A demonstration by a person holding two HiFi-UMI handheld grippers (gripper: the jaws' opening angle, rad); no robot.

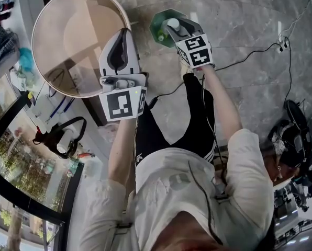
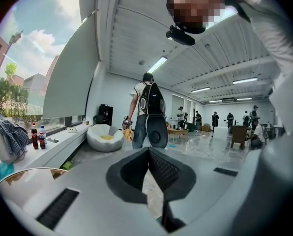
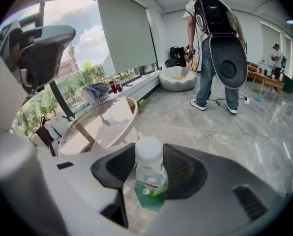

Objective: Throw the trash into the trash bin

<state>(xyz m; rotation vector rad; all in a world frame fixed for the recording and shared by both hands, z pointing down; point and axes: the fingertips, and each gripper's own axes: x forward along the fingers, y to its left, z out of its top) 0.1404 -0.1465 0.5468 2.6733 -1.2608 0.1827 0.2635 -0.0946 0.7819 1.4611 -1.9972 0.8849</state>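
Right gripper [image 3: 150, 170] has its jaws partway apart and clamped on a clear plastic bottle [image 3: 148, 156], pads on both sides of the body just under the white cap. The bottle hangs directly over the green hexagonal trash bin [image 1: 155, 21], inside its rim outline in the head view; can't tell if its base is above the rim or already below it. A small green item lies inside the bin, probably another bottle. Left gripper [image 2: 149, 154] has its jaws closed with nothing between them, held level beside the round glass table [image 1: 67, 35]. The bin sits on a grey marble floor [image 1: 250, 25] just beside the table, with a black cable [image 1: 250, 54] trailing nearby. Open hall, with windows and a ledge on one side and people standing further back. The bottle's long axis is roughly vertical, cap up.
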